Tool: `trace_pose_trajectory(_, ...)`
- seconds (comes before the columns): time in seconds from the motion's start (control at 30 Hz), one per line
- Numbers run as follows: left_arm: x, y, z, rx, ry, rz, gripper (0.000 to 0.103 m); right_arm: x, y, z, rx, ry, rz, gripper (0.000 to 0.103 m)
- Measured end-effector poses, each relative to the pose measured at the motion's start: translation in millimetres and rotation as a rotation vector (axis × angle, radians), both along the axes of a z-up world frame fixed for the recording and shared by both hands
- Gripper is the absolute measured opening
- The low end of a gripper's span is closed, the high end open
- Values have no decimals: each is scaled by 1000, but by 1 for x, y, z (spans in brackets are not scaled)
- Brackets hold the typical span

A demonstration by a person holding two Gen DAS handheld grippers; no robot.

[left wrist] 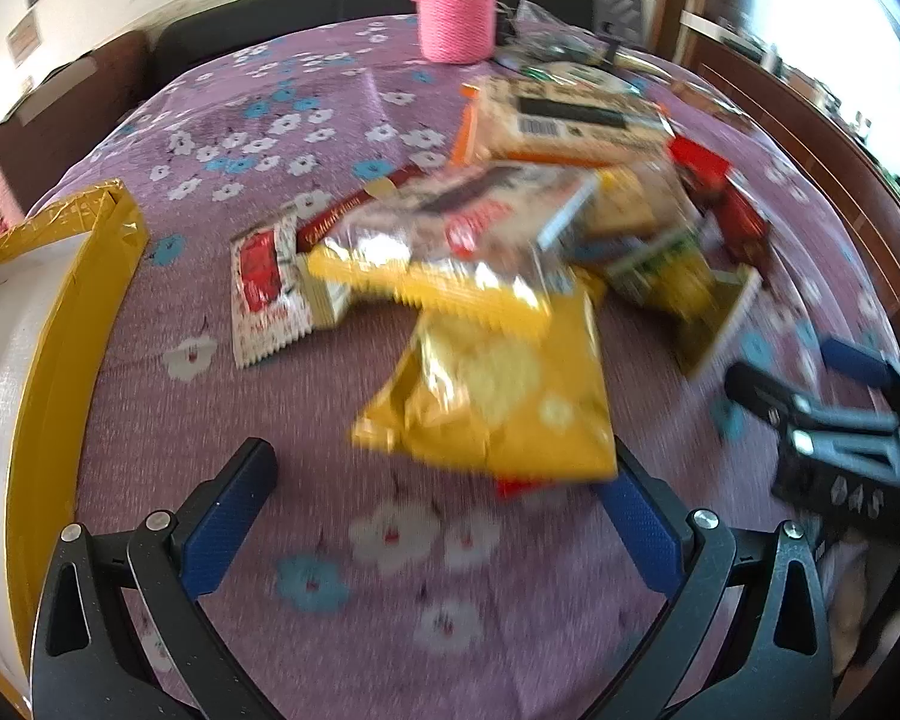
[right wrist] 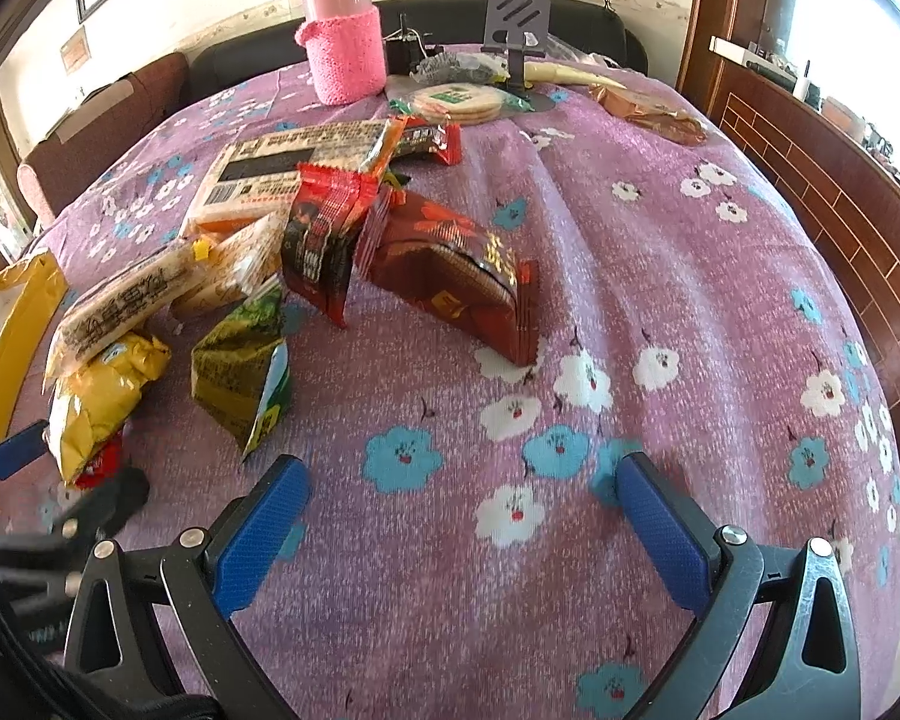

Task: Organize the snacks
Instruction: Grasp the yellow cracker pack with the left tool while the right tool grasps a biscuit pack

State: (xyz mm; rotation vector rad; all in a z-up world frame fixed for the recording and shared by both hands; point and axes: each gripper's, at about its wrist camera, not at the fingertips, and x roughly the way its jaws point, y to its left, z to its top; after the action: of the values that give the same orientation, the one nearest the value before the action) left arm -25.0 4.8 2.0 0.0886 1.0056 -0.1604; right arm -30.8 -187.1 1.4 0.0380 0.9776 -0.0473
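A heap of snack packets lies on the purple flowered tablecloth [left wrist: 306, 420]. In the left wrist view a yellow chip bag [left wrist: 498, 396] lies nearest, just beyond my open, empty left gripper [left wrist: 444, 468]. Behind it are a clear packet [left wrist: 450, 228], a red-and-white sachet [left wrist: 267, 294] and a green-yellow packet [left wrist: 672, 276]. In the right wrist view my right gripper [right wrist: 462, 480] is open and empty over bare cloth. The green packet [right wrist: 240, 366], a dark red packet [right wrist: 456, 276] and the yellow bag [right wrist: 102, 396] lie ahead to its left.
A yellow-rimmed white box [left wrist: 60, 312] stands at the left, also in the right wrist view [right wrist: 6, 324]. A pink knit-covered flask [right wrist: 345, 54], a phone stand [right wrist: 519, 24] and round crackers [right wrist: 456, 102] stand at the table's far side. A wooden cabinet [right wrist: 810, 150] is at the right.
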Motion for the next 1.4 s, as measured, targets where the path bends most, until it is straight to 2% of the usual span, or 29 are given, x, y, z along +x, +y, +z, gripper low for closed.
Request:
trace_pose_trajectory(0.17, -25, 11, 3, -26, 21, -73, 103, -14, 4, 0, -5, 15, 6, 103)
trace_pose_trajectory(0.27, -43, 33, 12, -158, 29, -82, 94, -24, 7, 0, -12, 19, 26, 103)
trace_pose_trajectory(0.33, -57, 48, 22, -203, -5, -65, 92, -29, 6, 1, -11, 32, 39, 102)
trace_pose_trajectory(0.37, -65, 55, 28, -208, -35, -52, 92, -32, 7, 3, -13, 44, 36, 99)
trace_pose_trajectory(0.43, -80, 69, 40, -204, -107, -29, 92, -41, 10, 13, 7, 15, 43, 79)
trace_pose_trajectory(0.57, -95, 92, 53, -160, -187, 23, 92, -52, 35, 42, 71, -91, 131, 79)
trace_pose_trajectory(0.63, -99, 102, 57, -174, -197, 44, 92, -47, 51, 55, 134, -118, 189, 79)
trace_pose_trajectory(0.7, -103, 113, 62, -216, -204, 62, 92, -31, 65, 60, 200, -107, 217, 78)
trace_pose_trajectory(0.8, -112, 125, 67, -235, -220, 73, 92, -3, 84, 58, 242, -85, 223, 64)
trace_pose_trajectory(0.87, -115, 132, 70, -245, -229, 80, 92, 18, 95, 48, 244, -48, 205, 60)
trace_pose_trajectory(0.97, -118, 142, 71, -261, -230, 81, 92, 24, 111, 39, 265, -22, 229, 49)
trace_pose_trajectory(1.07, -119, 147, 69, -278, -223, 79, 92, 9, 134, 38, 222, -17, 322, 49)
trace_pose_trajectory(1.13, -117, 147, 67, -293, -217, 74, 92, -5, 150, 39, 256, 19, 465, 47)
trace_pose_trajectory(1.2, -116, 146, 64, -308, -208, 64, 92, -23, 157, 49, 246, 2, 555, 49)
trace_pose_trajectory(1.27, -115, 145, 62, -320, -197, 52, 92, -29, 151, 61, 230, -43, 544, 54)
trace_pose_trajectory(1.33, -115, 143, 61, -329, -191, 36, 92, -25, 131, 73, 242, -81, 467, 67)
trace_pose_trajectory(1.4, -116, 141, 60, -334, -190, 24, 92, -14, 111, 77, 234, -108, 387, 68)
